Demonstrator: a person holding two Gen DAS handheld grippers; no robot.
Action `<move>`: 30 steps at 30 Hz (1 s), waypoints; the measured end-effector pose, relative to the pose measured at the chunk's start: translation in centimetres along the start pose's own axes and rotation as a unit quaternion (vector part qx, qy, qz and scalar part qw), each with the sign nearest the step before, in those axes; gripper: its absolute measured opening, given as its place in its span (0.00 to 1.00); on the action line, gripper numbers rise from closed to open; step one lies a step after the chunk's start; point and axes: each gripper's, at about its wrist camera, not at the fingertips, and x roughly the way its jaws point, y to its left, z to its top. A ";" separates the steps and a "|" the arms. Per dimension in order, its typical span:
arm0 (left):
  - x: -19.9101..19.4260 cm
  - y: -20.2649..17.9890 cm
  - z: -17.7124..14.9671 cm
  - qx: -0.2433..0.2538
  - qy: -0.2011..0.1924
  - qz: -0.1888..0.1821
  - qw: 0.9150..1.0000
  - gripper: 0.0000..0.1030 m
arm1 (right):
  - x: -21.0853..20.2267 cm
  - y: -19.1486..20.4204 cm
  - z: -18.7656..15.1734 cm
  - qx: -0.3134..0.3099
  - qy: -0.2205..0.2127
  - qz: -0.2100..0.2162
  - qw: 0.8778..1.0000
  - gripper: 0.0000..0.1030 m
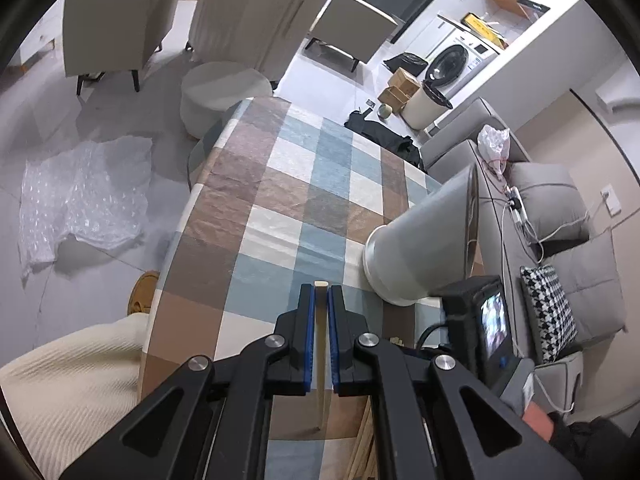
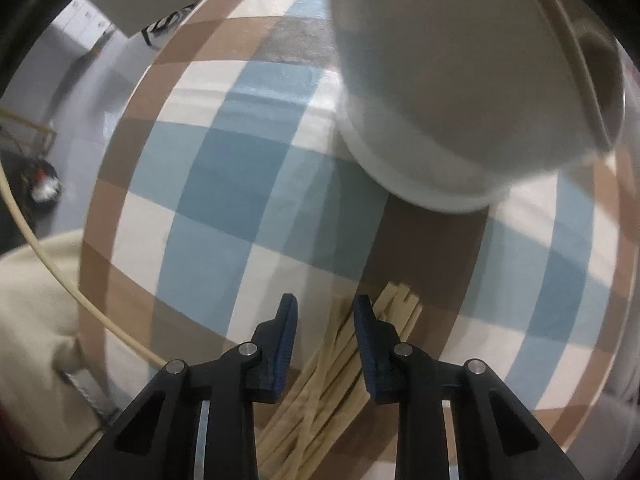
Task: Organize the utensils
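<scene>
My left gripper (image 1: 320,289) is shut on a pale wooden stick (image 1: 320,344) that runs lengthwise between its blue pads, above the checked table. A tall white cup (image 1: 424,240) stands just to its right. In the right wrist view the same cup (image 2: 440,92) is close ahead and to the right. My right gripper (image 2: 325,302) is open and hovers over a loose pile of several wooden sticks (image 2: 332,364) lying on the checked tablecloth (image 2: 224,184); nothing is between its fingers.
The round table (image 1: 280,184) has its edge on the left, with a person's cream sleeve (image 1: 68,384) at the near left. Chairs (image 1: 116,24), a stool (image 1: 224,92) and bubble wrap (image 1: 84,196) lie on the floor beyond. A grey sofa (image 1: 560,216) stands right.
</scene>
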 end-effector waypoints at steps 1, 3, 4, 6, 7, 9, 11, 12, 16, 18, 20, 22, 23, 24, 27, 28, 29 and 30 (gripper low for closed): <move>-0.1 0.1 0.0 -0.003 0.000 -0.001 1.000 0.02 | 0.0 0.5 -0.2 -0.012 -0.006 -0.013 1.000 0.14; -0.2 0.1 0.0 -0.004 -0.002 -0.001 1.000 0.02 | 0.0 0.7 -0.5 -0.018 -0.011 -0.019 1.000 0.06; -0.2 0.0 0.0 0.000 -0.004 0.001 1.000 0.02 | 0.0 0.6 -0.7 -0.014 -0.018 -0.024 0.999 0.05; -0.4 -0.2 -0.2 0.004 -0.009 0.009 1.000 0.02 | -0.6 0.3 -1.4 -0.005 -0.043 -0.023 0.999 0.05; -0.5 -0.4 -0.3 0.008 -0.011 0.011 1.000 0.02 | -1.1 0.0 -1.8 0.000 -0.056 -0.021 0.998 0.05; -0.6 -0.7 -0.5 0.015 -0.013 0.014 1.000 0.02 | -2.3 -0.6 -2.8 0.009 -0.082 -0.014 0.996 0.05; -0.6 -1.3 -0.7 0.025 -0.012 0.016 0.999 0.02 | -4.5 -1.4 -4.0 0.021 -0.123 0.001 0.992 0.05; -0.6 -1.6 -0.8 0.030 -0.011 0.017 0.999 0.02 | -5.6 -1.9 -4.8 0.030 -0.145 0.012 0.989 0.05; -1.0 -3.6 -1.3 0.064 -0.013 0.020 0.998 0.02 | -10.5 -4.1 -8.2 0.067 -0.241 0.048 0.967 0.05; -1.4 -4.9 -1.6 0.084 -0.011 0.022 0.996 0.02 | -12.7 -4.4 -9.4 0.077 -0.284 0.052 0.954 0.05; -1.9 -6.1 -2.0 0.103 -0.011 0.020 0.994 0.02 | -14.1 -4.7 -11.2 0.080 -0.328 0.058 0.939 0.05; -2.3 -7.1 -2.4 0.122 -0.014 0.025 0.992 0.02 | -14.5 -4.3 -12.1 0.083 -0.353 0.057 0.930 0.05; -2.6 -7.7 -2.6 0.133 -0.014 0.028 0.991 0.02 | -14.7 -4.3 -12.6 0.086 -0.363 0.061 0.926 0.04; -2.8 -8.1 -2.8 0.140 -0.015 0.030 0.990 0.02 | -15.2 -4.1 -12.2 0.086 -0.368 0.062 0.924 0.04; -3.5 -9.5 -3.0 0.157 -0.018 0.036 0.987 0.02 | -15.7 -4.4 -12.6 0.086 -0.383 0.063 0.917 0.04; -3.9 -10.0 -3.1 0.163 -0.021 0.037 0.986 0.02 | -16.0 -4.7 -12.8 0.090 -0.389 0.067 0.914 0.04; -4.3 -10.5 -3.0 0.170 -0.025 0.039 0.984 0.02 | -16.4 -5.0 -13.0 0.093 -0.395 0.070 0.911 0.04; -4.6 -11.1 -3.0 0.176 -0.029 0.041 0.983 0.02 | -16.7 -5.3 -13.4 0.096 -0.401 0.073 0.908 0.04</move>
